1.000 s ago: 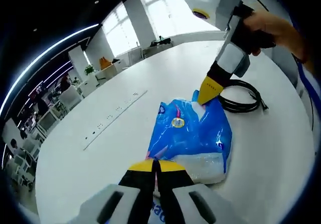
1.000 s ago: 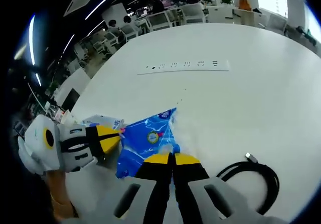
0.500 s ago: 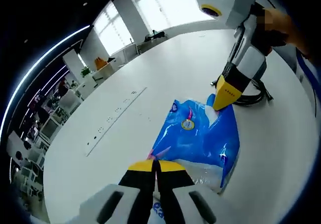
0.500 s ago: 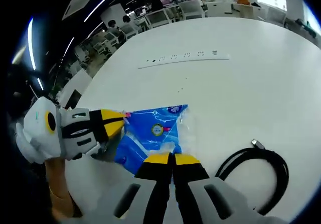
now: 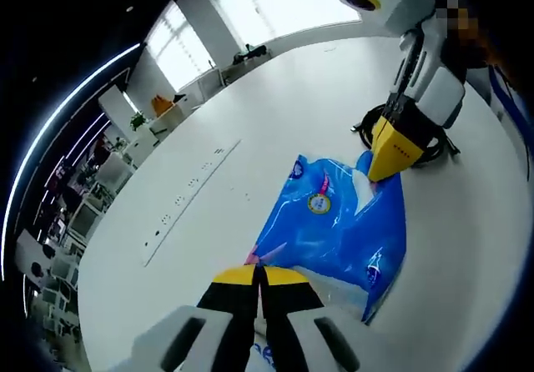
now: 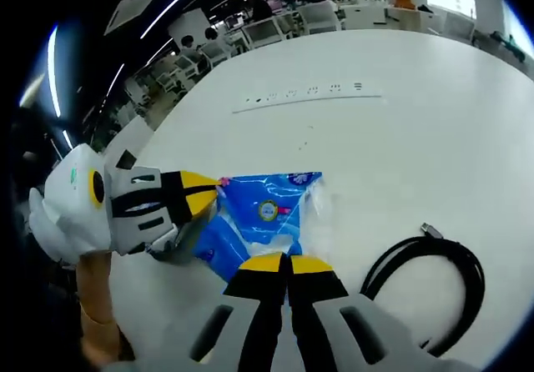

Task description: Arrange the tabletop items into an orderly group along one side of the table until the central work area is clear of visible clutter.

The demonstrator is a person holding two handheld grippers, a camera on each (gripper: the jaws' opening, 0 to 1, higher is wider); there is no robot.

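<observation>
Here I am pinching one edge of the blue plastic bag with my left gripper, jaws pressed together on it, while my right gripper is clamping the opposite edge. The bag is stretching between the two grippers, just above the white table. A coiled black cable is lying on the table near the bag, to the right in the right gripper view. A strip of sockets is sitting well apart, farther across the table.
</observation>
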